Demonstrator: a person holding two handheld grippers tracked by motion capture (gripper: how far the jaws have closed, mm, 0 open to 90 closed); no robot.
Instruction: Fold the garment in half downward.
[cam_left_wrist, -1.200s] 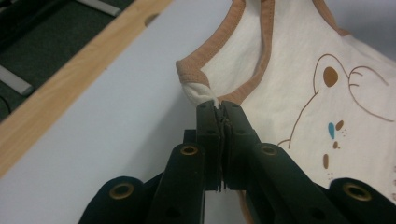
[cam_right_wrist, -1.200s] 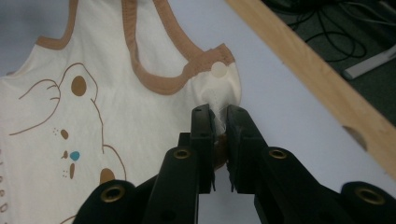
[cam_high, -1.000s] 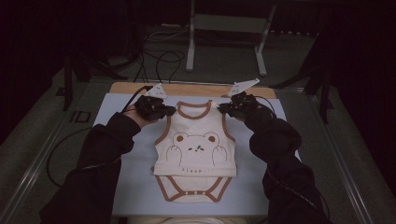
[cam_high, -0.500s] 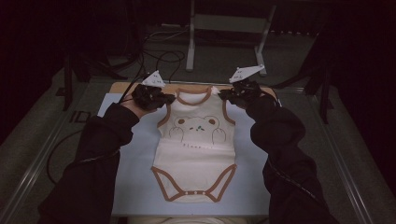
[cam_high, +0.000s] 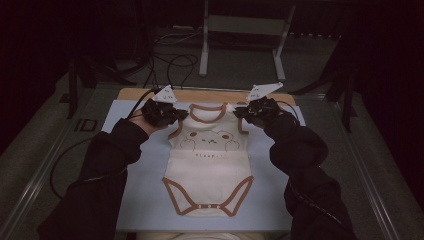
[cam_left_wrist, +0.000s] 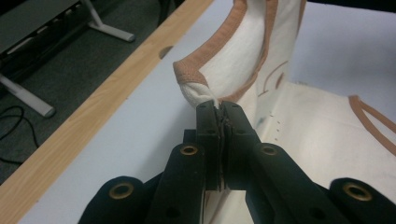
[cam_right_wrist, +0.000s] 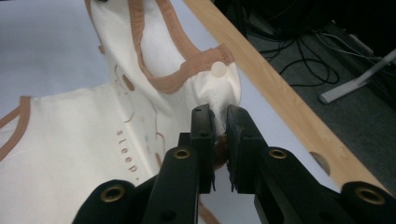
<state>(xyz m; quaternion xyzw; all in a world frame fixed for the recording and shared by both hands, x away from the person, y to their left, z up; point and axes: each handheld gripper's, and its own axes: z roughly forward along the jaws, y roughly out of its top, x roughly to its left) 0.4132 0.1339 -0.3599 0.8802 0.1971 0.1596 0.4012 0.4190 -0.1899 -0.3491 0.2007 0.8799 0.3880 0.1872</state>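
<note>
A cream baby bodysuit (cam_high: 210, 165) with brown trim and a bear print lies face up on the pale blue mat (cam_high: 135, 200), neck toward the far edge. My left gripper (cam_high: 176, 116) is shut on its left shoulder strap (cam_left_wrist: 196, 86), which bunches up above the black jaws. At the other side my right gripper (cam_high: 244, 113) is shut on the right shoulder strap (cam_right_wrist: 219, 86), where a white snap button shows. Both shoulders are lifted slightly off the mat. In the left gripper view my left gripper (cam_left_wrist: 219, 109) pinches cloth; my right gripper (cam_right_wrist: 218, 114) does the same in its own view.
A wooden board edge (cam_high: 220, 95) runs along the far side of the mat. Beyond it stand a metal stand (cam_high: 240, 30) and loose cables (cam_high: 175, 60) on the grey floor. The person's dark sleeves (cam_high: 100, 170) reach in from the bottom.
Both grippers have carried the bodysuit's shoulders away from the person toward the far edge, and the garment now lies stretched out flatter and longer.
</note>
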